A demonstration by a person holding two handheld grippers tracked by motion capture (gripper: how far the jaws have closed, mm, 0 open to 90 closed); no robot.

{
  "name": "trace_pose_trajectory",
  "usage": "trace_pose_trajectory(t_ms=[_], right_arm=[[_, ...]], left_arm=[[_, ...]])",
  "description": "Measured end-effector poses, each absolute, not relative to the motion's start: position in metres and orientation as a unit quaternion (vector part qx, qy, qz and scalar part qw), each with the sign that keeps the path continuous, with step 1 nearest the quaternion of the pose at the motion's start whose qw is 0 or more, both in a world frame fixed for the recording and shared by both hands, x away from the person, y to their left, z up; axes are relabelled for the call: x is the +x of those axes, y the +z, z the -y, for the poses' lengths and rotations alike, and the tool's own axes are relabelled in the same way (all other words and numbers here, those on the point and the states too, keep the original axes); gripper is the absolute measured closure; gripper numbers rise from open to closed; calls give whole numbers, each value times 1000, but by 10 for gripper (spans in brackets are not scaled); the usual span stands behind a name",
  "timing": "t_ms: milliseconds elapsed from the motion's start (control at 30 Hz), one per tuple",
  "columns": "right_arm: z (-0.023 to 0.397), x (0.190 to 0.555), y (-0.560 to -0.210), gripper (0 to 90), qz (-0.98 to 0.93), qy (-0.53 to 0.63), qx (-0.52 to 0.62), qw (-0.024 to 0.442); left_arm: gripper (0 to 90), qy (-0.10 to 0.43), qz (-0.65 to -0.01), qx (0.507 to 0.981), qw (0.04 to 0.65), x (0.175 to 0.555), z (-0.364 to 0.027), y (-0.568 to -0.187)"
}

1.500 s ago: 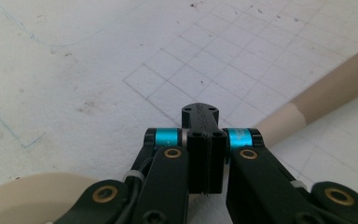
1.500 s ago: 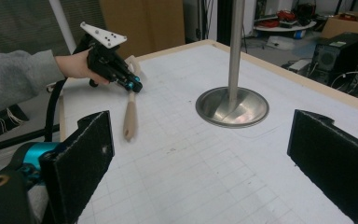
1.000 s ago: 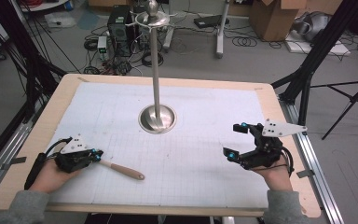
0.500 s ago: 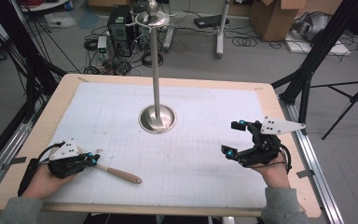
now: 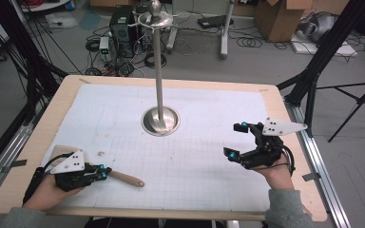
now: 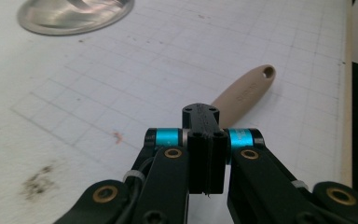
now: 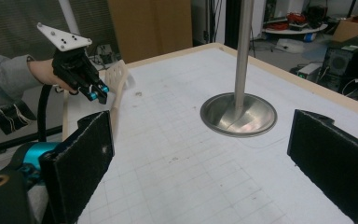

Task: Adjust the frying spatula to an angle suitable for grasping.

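Observation:
A beige slotted spatula lies low at the table's front left, its handle (image 5: 127, 179) pointing right toward the middle. My left gripper (image 5: 102, 174) is shut on its neck. In the left gripper view the closed jaws (image 6: 206, 140) hide the neck and the handle (image 6: 245, 91) runs on beyond them. The right gripper view shows the slotted blade (image 7: 117, 79) tilted up behind the left gripper (image 7: 96, 96). My right gripper (image 5: 235, 139) hovers open at the front right with nothing between its pads (image 7: 81, 163).
A tall metal pole on a round steel base (image 5: 160, 121) stands at the middle of the white gridded mat (image 5: 209, 185); the base also appears in both gripper views (image 7: 238, 114) (image 6: 74, 16). The wooden table rim (image 5: 171, 213) runs along the front. Boxes, cables and tripods lie beyond the table.
My left gripper has shifted a little toward the table's front edge, carrying the spatula with it. The right gripper has stayed where it was, still open.

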State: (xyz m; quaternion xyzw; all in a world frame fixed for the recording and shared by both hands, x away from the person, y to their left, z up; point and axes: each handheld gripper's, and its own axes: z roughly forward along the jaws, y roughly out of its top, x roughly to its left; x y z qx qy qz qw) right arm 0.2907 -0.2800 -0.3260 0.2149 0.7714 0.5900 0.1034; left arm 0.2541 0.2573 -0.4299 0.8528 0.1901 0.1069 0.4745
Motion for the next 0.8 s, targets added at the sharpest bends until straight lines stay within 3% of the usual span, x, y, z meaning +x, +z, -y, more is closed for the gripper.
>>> trace_pose_trajectory(t_ms=[800], right_arm=[[279, 290, -326, 61, -772, 589, 217, 99]], left_arm=[[897, 59, -143, 877, 456, 244, -213, -441]])
